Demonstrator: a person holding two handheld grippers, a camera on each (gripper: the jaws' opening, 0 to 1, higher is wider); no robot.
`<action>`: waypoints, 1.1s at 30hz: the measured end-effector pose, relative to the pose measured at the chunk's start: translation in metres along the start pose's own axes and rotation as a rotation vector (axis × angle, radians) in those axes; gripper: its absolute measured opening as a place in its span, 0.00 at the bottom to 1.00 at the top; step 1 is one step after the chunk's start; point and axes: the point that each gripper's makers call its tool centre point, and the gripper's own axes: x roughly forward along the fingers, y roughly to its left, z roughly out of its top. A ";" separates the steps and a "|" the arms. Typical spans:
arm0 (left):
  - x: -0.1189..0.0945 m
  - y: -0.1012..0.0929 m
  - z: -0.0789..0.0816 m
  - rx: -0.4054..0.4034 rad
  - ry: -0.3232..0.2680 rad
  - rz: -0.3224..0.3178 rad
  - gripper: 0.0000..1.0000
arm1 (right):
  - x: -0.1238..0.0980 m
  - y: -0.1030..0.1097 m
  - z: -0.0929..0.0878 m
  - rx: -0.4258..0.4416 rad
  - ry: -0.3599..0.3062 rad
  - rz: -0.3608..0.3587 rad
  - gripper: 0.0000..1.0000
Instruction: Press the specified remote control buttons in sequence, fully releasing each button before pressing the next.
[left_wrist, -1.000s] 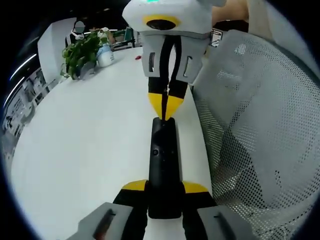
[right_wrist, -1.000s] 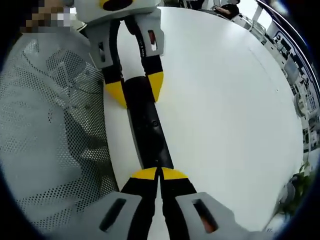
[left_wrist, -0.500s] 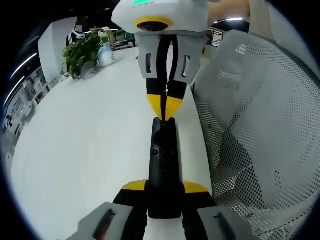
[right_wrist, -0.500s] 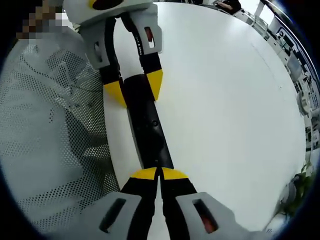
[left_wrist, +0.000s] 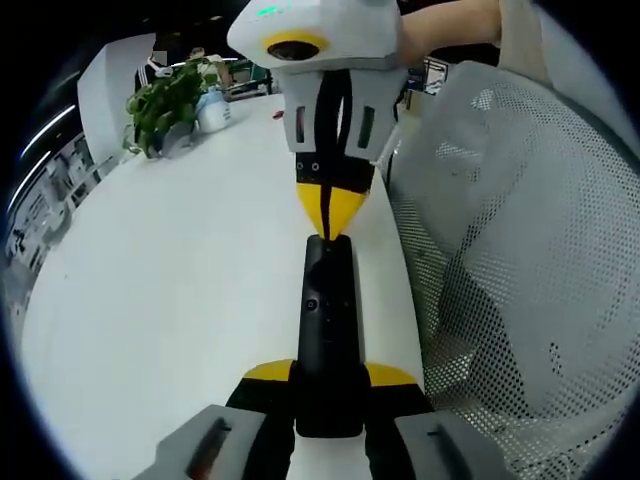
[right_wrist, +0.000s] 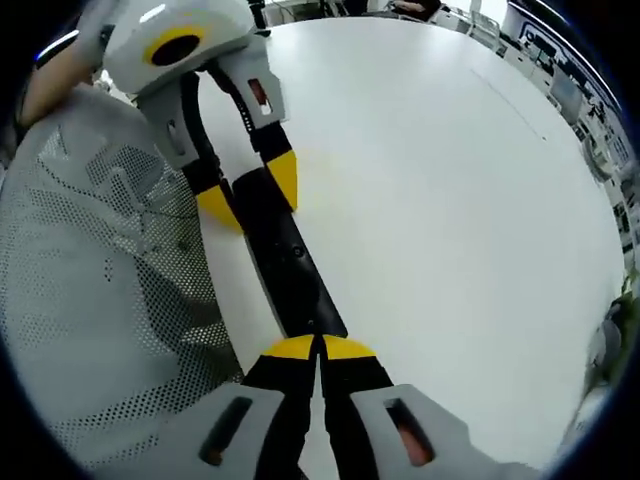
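Both grippers on remote (left_wrist: 328, 320), plant (left_wrist: 165, 105) in left gripper view

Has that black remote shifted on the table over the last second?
No. In the left gripper view the remote lies the same way along the white table's edge, its near end clamped in the left hand-held gripper.

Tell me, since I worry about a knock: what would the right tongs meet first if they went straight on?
The black remote control, which their shut yellow tips already seem to touch at its near end. Beyond it stand the left tongs, clamped on the remote's far end.
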 end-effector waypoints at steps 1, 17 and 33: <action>0.000 0.000 0.000 0.001 0.000 0.000 0.25 | -0.001 0.000 0.002 -0.002 -0.007 -0.003 0.00; 0.000 0.000 -0.001 0.000 0.001 0.000 0.25 | 0.006 0.006 0.009 -0.048 0.003 0.004 0.00; 0.000 -0.001 0.000 -0.003 0.001 0.000 0.25 | 0.006 0.006 0.010 -0.074 0.012 -0.002 0.00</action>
